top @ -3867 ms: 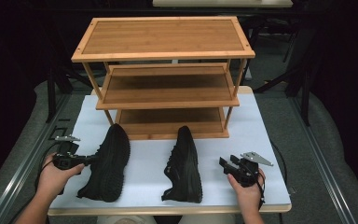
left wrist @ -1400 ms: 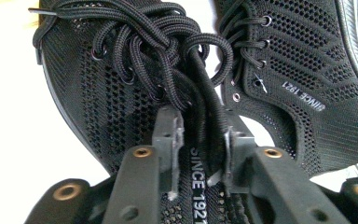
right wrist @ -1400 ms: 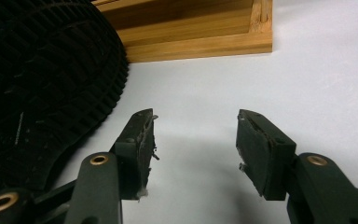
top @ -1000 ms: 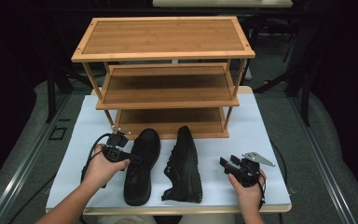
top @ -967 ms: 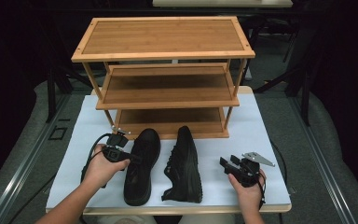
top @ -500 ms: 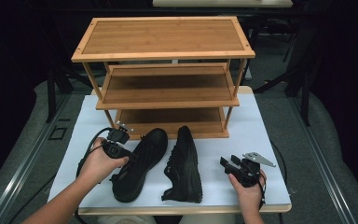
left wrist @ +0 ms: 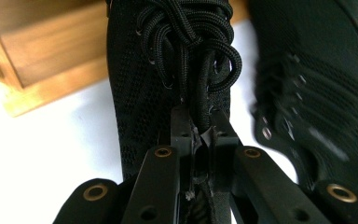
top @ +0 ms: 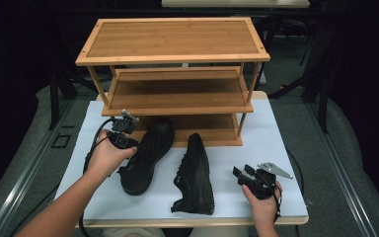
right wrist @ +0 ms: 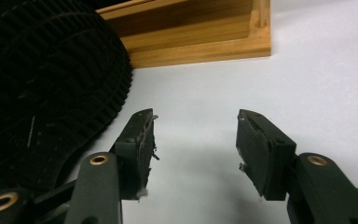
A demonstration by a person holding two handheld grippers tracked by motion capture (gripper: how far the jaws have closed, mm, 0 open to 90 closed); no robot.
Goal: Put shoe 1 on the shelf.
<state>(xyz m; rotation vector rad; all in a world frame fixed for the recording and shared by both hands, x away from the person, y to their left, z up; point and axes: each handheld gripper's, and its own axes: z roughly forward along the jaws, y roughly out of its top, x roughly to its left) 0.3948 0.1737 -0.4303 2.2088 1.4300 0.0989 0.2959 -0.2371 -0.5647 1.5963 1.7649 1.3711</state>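
I count two black shoes [top: 145, 155] and [top: 195, 175], one bamboo rack [top: 172, 74] with three shelves, one white table [top: 281, 143], and my two grippers, left [top: 123, 131] and right [top: 249, 175].

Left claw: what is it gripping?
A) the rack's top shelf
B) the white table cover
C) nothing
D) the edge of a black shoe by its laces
D: the left claw is pinched shut on the black shoe, right below the laces.

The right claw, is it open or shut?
Open. The right claw has a wide gap between its pads, with bare white table showing through and nothing held.
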